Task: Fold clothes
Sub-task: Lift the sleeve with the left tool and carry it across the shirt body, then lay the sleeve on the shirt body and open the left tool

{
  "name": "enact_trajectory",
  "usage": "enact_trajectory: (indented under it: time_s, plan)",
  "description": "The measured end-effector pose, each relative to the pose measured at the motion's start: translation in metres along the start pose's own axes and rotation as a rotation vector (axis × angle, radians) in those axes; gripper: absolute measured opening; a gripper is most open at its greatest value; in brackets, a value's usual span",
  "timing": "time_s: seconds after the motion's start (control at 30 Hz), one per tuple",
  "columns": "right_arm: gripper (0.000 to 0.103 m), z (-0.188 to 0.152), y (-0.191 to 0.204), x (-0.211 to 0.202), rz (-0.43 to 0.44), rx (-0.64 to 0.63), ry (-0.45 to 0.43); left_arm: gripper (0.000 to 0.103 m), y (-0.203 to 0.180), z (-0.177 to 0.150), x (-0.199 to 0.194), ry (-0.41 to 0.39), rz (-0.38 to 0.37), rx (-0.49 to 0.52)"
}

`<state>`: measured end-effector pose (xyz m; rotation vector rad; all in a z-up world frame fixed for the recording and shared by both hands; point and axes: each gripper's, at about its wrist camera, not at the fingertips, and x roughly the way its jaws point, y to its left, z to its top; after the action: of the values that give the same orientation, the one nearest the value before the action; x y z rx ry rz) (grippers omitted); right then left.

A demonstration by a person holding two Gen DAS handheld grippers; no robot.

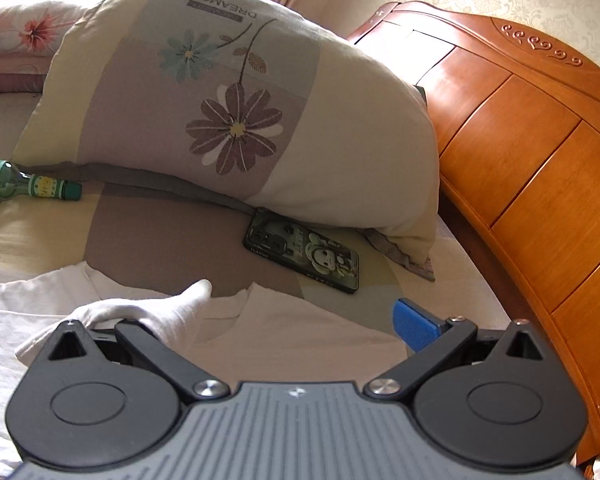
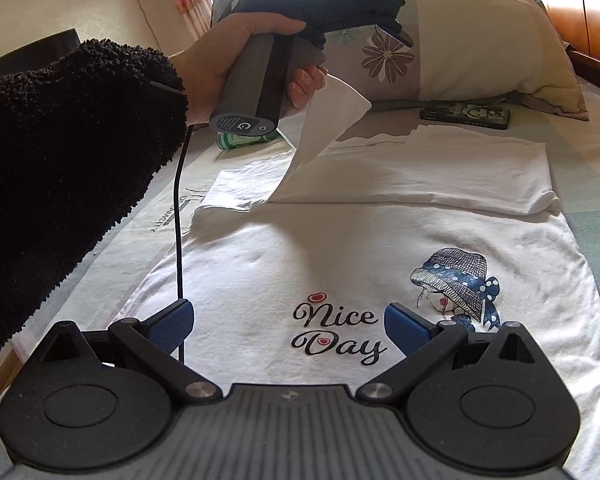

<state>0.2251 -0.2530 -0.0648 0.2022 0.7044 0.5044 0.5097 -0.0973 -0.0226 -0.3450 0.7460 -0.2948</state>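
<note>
A white T-shirt (image 2: 340,248) with a "Nice Day" print and a girl in a blue hat lies flat on the bed, its top part folded over. My left gripper (image 1: 284,320) has its jaws wide apart; a white sleeve (image 1: 160,312) drapes over its left finger, whose pad is hidden. In the right wrist view the left gripper (image 2: 398,34) is held high and the sleeve (image 2: 328,120) hangs lifted from it. My right gripper (image 2: 288,326) is open and empty, low over the shirt's printed front.
A large flowered pillow (image 1: 228,112) lies against the wooden headboard (image 1: 532,160). A phone in a green case (image 1: 304,256) lies by the pillow. A green bottle (image 1: 32,188) lies on the bedsheet at left. Pink bedding (image 1: 16,40) sits at the far left.
</note>
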Motion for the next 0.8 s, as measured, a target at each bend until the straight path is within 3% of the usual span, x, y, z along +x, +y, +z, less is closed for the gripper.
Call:
enact_trajectory:
  time_s: [0.33,0.5,0.67,0.8]
  plan:
    - [0.103,-0.002,0.001,-0.002,0.006,0.000,-0.003,0.102,-0.009,-0.038,0.036,0.173,-0.072,0.096]
    - [0.103,-0.001,0.000,-0.003,0.003,0.008,-0.008,0.102,0.009,-0.054,0.043,0.259,-0.152,-0.008]
    - [0.103,0.001,-0.001,-0.006,0.006,0.013,-0.019,0.102,0.031,-0.057,0.029,0.226,-0.166,-0.102]
    - [0.103,0.001,-0.001,-0.006,0.004,0.013,-0.018,0.102,0.058,-0.060,0.026,0.151,-0.109,-0.289]
